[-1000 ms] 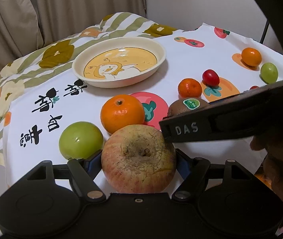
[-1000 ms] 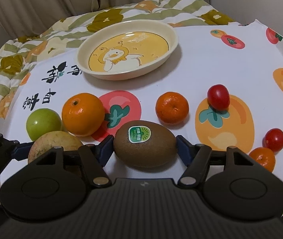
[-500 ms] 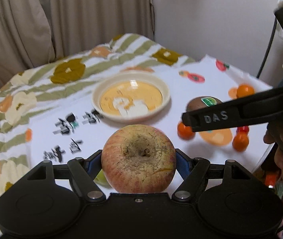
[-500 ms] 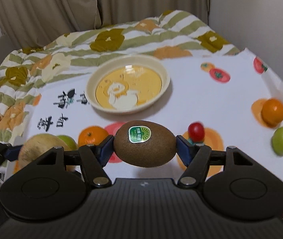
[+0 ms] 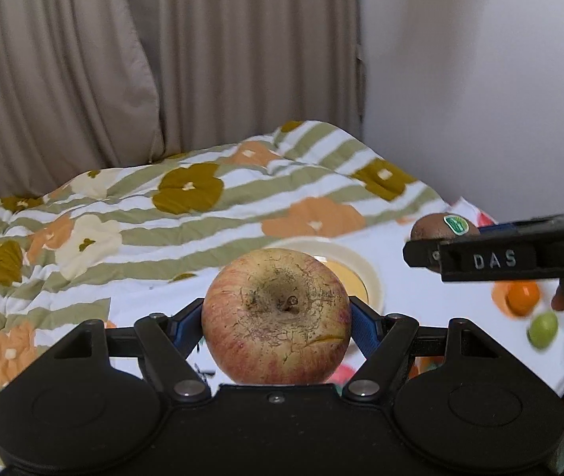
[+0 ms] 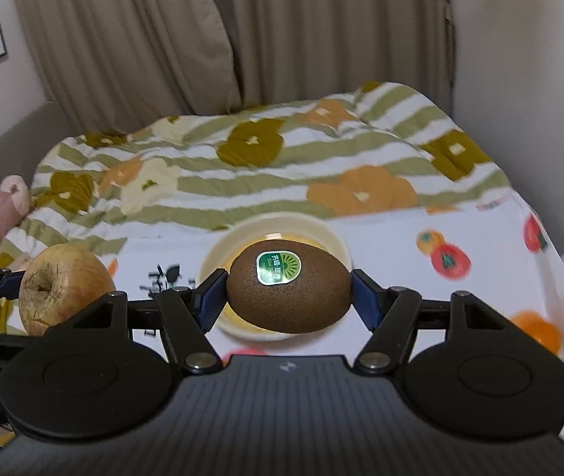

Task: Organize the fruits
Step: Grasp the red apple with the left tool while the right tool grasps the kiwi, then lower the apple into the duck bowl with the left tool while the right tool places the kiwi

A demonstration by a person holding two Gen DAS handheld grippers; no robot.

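**Apple and kiwi both held up over the bed**

Apple (image 5: pixel 276 315): red-yellow, russeted, cracked skin, stem end facing cam; left gripper (image 5: pixel 276 321) fingers clamped on its sides. Kiwi (image 6: pixel 289 286): brown, fuzzy, green sticker on top; right gripper (image 6: pixel 289 297) fingers clamped on its ends. Both fruits in the air above the white fruit-print cloth (image 6: pixel 392 254) on the bed. Cream bowl (image 6: pixel 333 240) w/ yellow inside sits behind the kiwi; what shows of it looks bare, rest hidden. Orange (image 5: pixel 523 295) and green fruit (image 5: pixel 542 329) lie on cloth, blurred.

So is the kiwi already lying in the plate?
No: the kiwi is clamped between the right gripper's blue pads, held in the air in front of the plate.
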